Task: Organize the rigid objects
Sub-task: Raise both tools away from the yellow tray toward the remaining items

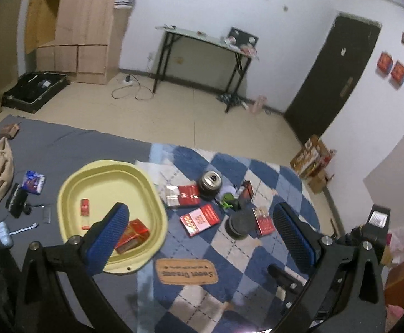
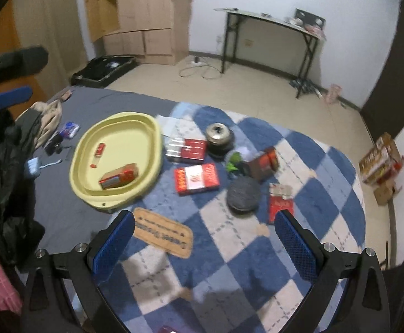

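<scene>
Yellow tray [image 2: 157, 138] on the bed holds a red box [image 2: 118, 177]; further red boxes [image 2: 197, 179], a can [image 2: 219, 136] and a dark disc [image 2: 243, 194] lie beside it on the checked rug [image 2: 327, 202]. Left tool [image 1: 202, 233] and right tool [image 2: 204, 241] both gape wide, holding nothing.

Dim indoor light, soft shadows, slight motion blur, fisheye-warped dark corners.

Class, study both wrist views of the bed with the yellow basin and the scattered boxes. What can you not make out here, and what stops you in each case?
- Red box in the yellow basin: left wrist view, partly covered by the left gripper finger.
- Box print: blurred in the right wrist view; too small to read in either.
- Green object: small, tucked among the boxes, identity unclear.
- Red item: right wrist view, cut off by the bottom edge.
</scene>
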`<state>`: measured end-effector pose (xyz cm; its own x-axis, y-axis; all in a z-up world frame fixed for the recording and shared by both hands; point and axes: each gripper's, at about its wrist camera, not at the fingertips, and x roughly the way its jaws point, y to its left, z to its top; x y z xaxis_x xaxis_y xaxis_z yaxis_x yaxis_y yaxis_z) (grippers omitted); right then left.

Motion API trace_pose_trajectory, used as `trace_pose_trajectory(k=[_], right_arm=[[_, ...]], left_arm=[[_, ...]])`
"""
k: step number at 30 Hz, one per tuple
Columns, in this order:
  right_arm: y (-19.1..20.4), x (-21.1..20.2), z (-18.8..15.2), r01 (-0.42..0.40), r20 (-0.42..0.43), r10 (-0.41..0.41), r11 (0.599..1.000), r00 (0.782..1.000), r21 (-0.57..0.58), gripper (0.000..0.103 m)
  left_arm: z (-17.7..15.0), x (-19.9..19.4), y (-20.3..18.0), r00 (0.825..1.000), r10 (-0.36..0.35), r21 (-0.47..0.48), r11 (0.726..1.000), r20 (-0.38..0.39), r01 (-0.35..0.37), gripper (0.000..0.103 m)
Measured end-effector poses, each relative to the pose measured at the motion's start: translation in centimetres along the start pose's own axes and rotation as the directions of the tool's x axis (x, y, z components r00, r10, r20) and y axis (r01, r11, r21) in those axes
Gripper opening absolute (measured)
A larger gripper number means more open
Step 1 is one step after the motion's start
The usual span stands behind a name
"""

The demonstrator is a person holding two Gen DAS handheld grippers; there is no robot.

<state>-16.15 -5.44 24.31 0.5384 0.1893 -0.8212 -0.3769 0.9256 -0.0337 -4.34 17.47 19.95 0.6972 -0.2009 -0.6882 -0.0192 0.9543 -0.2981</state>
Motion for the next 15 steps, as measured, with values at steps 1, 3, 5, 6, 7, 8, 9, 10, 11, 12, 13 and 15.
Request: trace_pose_trajectory(k=[1,3,5,6,7,8,9,10,11,12,13,15], right_arm=[[-1.0,-0.1,0.2,0.007,0.006,-0.007,1.0,1.0,0.008,0.103],[-2.5,-0.5,0.1,0.012,0.015,-0.013,1.0,1.0,0.022,0.103],[-4.7,-0.8,-0.3,0.036,0.028,-0.038,0.998,0.999,0.051,0.103],[-5.3,-0.7,-0.5,0.042,0.027,-0.044,0.997,0.999,0.061,0.103],[-6.0,-0.5,-0.7,0.046,0.025,-0.048,0.996,0.999,0.074,0.103],[-6.7,-0.2,-0.8,0.043,0.02,-0.045,0.995,0.999,0.088,0.103],[-7.4,-0.3,-1.2,0.028,0.022,-0.03,0.995,0.999,0.096,0.103],[-7.8,-0.1,-1.7,0.009,0.033,-0.012,0.995,0.999,0.096,0.103],[-8.3,-0.1,-2.2,-0.009,0.044,0.005,0.996,0.999,0.093,0.103],[-9.0,-0.1,-3.0,-0.03,0.049,0.025,0.995,0.998,0.093,0.103],[-9.8,0.1,-3.6,-0.049,0.048,0.044,0.994,0.998,0.098,0.103],[-11.7,0.8,-5.0,-0.083,0.034,0.08,0.99,0.996,0.111,0.103]], left_arm=[[-0.1,0.4,-0.6,1.0,0.003,0.0,1.0,-0.007,-0.003,0.103],[-0.6,0.9,-1.4,1.0,-0.009,-0.022,1.0,-0.014,0.009,0.103],[-1.3,1.5,-1.9,0.999,-0.006,-0.066,0.998,-0.035,0.004,0.103],[-1.6,1.9,-2.1,0.999,0.0,-0.08,0.997,-0.048,-0.004,0.103],[-1.8,2.3,-2.4,0.998,0.011,-0.079,0.997,-0.059,-0.016,0.103],[-2.0,2.6,-2.9,0.998,0.022,-0.069,0.997,-0.06,-0.026,0.103],[-2.3,3.0,-3.3,0.998,0.034,-0.06,0.998,-0.055,-0.038,0.103],[-2.8,3.5,-3.9,0.997,0.056,-0.056,0.997,-0.055,-0.059,0.103],[-3.4,4.1,-4.5,0.995,0.073,-0.055,0.996,-0.063,-0.076,0.103],[-3.8,4.8,-5.2,0.994,0.083,-0.05,0.995,-0.075,-0.087,0.103],[-4.1,5.5,-6.0,0.992,0.092,-0.041,0.995,-0.085,-0.096,0.103],[-4.6,7.1,-8.3,0.99,0.108,-0.011,0.994,-0.094,-0.109,0.103]])
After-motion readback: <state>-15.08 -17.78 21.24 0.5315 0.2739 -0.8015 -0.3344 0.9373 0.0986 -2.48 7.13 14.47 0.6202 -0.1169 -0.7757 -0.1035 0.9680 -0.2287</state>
